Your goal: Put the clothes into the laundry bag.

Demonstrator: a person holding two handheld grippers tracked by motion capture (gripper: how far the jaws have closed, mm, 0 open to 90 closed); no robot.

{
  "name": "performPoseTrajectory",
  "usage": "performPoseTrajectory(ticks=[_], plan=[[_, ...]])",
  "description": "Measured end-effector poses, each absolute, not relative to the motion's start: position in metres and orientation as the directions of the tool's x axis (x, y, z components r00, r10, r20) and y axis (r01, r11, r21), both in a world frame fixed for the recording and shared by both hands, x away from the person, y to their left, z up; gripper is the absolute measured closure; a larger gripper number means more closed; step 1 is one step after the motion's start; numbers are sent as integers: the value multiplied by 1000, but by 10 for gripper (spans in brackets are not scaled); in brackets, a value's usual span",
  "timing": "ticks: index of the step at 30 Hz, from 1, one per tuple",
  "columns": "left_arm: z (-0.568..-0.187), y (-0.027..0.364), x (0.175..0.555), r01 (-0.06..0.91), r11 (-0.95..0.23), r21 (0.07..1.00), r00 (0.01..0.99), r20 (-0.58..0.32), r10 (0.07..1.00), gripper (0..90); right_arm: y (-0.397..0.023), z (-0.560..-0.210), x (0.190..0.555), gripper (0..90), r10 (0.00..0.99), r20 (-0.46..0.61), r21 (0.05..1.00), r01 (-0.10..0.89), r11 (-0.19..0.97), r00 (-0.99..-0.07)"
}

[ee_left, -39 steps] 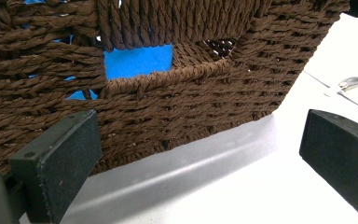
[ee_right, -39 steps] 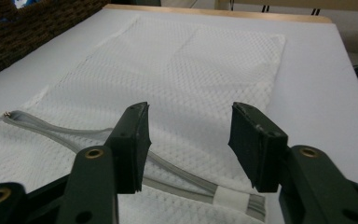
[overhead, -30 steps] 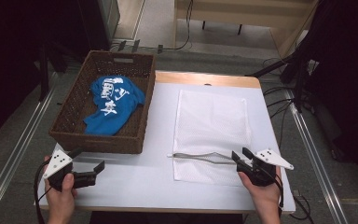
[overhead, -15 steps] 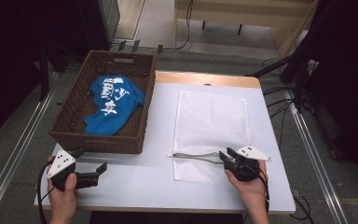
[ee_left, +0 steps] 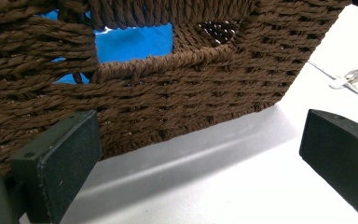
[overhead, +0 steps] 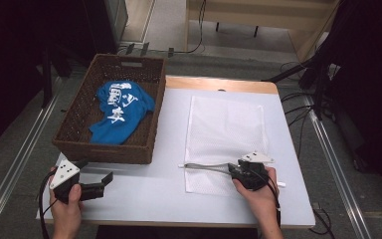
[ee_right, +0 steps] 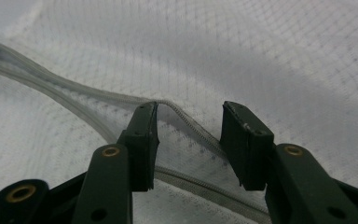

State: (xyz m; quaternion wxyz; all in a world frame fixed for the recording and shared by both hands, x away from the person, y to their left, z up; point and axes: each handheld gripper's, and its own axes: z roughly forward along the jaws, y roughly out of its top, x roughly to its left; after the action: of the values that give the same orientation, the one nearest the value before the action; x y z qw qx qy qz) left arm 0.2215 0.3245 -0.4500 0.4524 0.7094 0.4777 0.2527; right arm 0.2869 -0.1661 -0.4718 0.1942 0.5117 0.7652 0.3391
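While the left gripper (overhead: 97,185) rests low on the white surface (overhead: 144,199) just in front of the brown wicker basket (overhead: 104,149), its jaws stand wide apart and empty, aimed at the basket's near wall in the left gripper view. Inside the basket lies a crumpled blue T-shirt (overhead: 120,109) with white print. To its right, a white mesh laundry bag (overhead: 226,127) lies flat on the surface. The right gripper (overhead: 234,171) sits at the bag's near end, jaws parted, with the raised grey zipper edge (ee_right: 74,88) running past the tip of one jaw; neither jaw is clamped on it.
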Motion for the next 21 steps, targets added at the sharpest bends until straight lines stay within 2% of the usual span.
performPoseTrajectory(ticks=[7,8,9,10,11,14,17,18,20,21], plan=[[-452,324,222,453,-141,880,419,-71,905,0,-164,-478,290,602,922,20,710,654,259,-387],[-452,323,223,453,-144,880,422,-69,904,0,-162,-478,290,674,923,2,708,652,270,-385],[-452,322,223,453,-147,879,424,-68,903,0,-162,-478,290,674,923,2,708,652,270,-385],[-452,321,223,455,-153,877,425,-63,903,0,-161,-477,291,738,918,9,709,650,273,-396],[-453,320,223,460,-157,874,422,-59,904,0,-159,-476,293,847,912,-2,701,649,295,-411],[-453,320,223,461,-160,873,421,-57,905,0,-159,-473,294,900,907,13,707,645,289,-420],[-453,320,222,459,-154,875,418,-60,907,0,-165,-453,282,900,910,31,848,492,195,-414],[-453,321,222,458,-154,876,415,-57,908,0,-165,-453,282,900,910,31,848,492,195,-414],[-453,321,222,458,-152,876,413,-58,909,0,-168,-443,277,900,909,28,888,428,169,-416],[-453,321,222,459,-152,876,412,-58,910,0,-169,-442,277,899,908,43,885,437,159,-417]])
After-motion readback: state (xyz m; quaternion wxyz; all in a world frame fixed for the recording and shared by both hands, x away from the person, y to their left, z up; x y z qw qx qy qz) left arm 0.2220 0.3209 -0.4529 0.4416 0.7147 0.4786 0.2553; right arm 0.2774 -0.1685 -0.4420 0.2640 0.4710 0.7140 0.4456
